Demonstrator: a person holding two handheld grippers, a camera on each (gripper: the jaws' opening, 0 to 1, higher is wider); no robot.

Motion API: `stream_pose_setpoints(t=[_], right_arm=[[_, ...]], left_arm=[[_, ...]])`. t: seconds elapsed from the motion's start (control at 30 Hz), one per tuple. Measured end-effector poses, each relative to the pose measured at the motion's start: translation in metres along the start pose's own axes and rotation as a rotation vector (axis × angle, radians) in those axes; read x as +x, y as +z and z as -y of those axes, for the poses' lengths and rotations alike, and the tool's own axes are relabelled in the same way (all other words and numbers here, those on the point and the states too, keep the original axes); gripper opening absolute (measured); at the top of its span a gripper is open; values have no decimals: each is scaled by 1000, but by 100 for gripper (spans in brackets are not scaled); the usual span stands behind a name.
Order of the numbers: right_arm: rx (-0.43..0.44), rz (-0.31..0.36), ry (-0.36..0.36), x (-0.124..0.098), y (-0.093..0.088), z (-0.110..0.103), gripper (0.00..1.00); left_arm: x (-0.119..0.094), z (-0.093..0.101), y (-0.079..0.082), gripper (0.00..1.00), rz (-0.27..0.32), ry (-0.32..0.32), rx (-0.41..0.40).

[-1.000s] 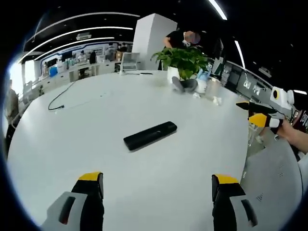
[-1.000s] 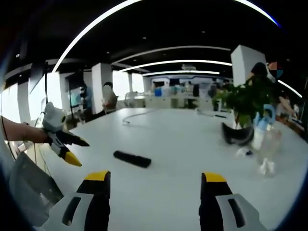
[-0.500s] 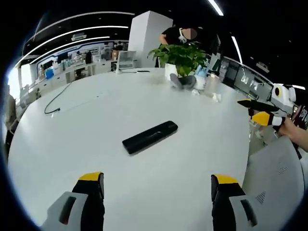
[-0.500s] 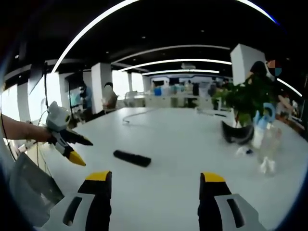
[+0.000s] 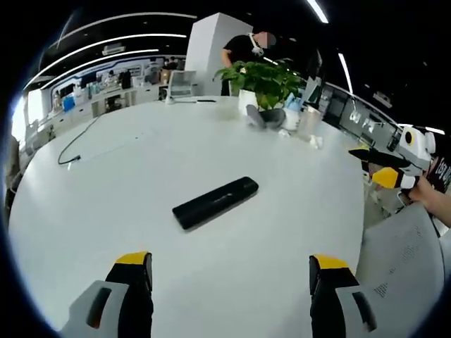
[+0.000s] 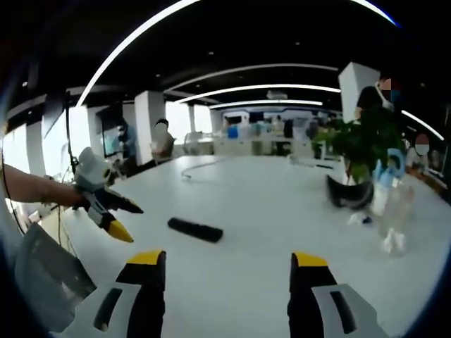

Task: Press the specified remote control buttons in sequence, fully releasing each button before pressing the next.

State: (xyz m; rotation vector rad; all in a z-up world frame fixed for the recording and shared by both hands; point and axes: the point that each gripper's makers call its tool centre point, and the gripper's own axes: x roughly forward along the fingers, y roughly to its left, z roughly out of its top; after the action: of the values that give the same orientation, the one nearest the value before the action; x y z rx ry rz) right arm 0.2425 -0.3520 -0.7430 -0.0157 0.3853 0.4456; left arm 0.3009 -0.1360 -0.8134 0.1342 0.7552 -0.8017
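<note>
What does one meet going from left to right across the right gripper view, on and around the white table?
Left gripper with yellow tips → black slim remote control → dark curved object beside the plant → clear plastic bottle.

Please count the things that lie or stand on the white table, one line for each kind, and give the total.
Flat black rectangular remote control: 1
Leafy green plant in a white pot: 1
Thin dark cable: 1
Dark grey curved object beside the pot: 1
Total: 4. The small pale items near the plant are too blurred to sort.
</note>
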Motion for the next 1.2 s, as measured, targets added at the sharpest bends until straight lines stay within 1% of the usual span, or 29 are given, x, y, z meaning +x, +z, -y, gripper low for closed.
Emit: stream_pose_setpoints(t=[0.4, 0.57, 0.77, 0.87, 0.97, 1.2], right_arm=[[-2, -6, 17, 1, -1, -3, 69], [-2, -8, 20, 1, -2, -3, 68], [4, -6, 16, 1, -2, -2, 68], [7, -5, 14, 1, -2, -1, 68], [8, -8, 15, 1, -3, -1, 67], [5, -22, 21, 2, -5, -3, 67]], left_arm=[[7, -3, 1, 96, -13, -6, 13], [10, -2, 7, 95, 13, -24, -33], [14, -2, 8, 95, 25, -41, -92], [16, -4, 10, 95, 29, -42, -104], [18, -6, 11, 95, 22, -43, -101], [24, -8, 11, 94, -5, -51, -63]])
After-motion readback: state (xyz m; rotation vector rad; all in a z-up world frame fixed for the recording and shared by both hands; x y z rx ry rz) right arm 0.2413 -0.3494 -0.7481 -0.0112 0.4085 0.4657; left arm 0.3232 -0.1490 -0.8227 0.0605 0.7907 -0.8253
